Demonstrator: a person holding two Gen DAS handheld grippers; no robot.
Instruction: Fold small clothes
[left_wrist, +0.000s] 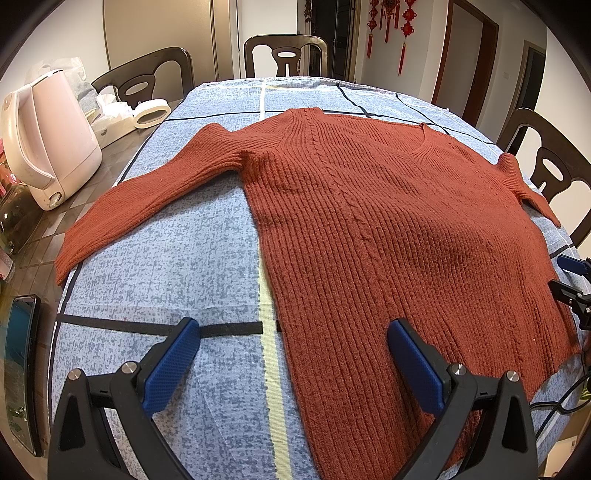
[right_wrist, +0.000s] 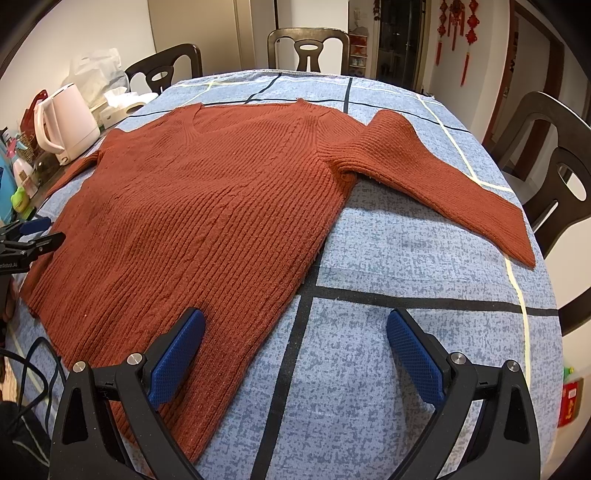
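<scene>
Here a rust-red knitted sweater (left_wrist: 369, 229) lies flat and unfolded on a blue checked tablecloth (left_wrist: 177, 258), neck away from the cameras, hem toward them, both sleeves spread out to the sides. The left gripper (left_wrist: 293, 328) hovers above the hem end with its jaws spread wide and nothing between them; one blue pad (left_wrist: 170, 365) sits over bare cloth, the other over the sweater's lower edge. The right gripper (right_wrist: 295, 321) is likewise wide apart and empty, its left pad (right_wrist: 177, 354) above the sweater's hem corner and its right one above the tablecloth. In the right wrist view the sweater's right sleeve (right_wrist: 443, 177) slants out across the cloth toward the table edge; in the left wrist view the left sleeve (left_wrist: 147, 192) reaches past the cloth's border onto the dark tabletop. A pale pink kettle (left_wrist: 48, 140) stands on that side of the table, well apart from the sweater body, with a roll of white tape (left_wrist: 151, 112) behind it. Dark wooden chairs (left_wrist: 286, 55) stand around the table.
</scene>
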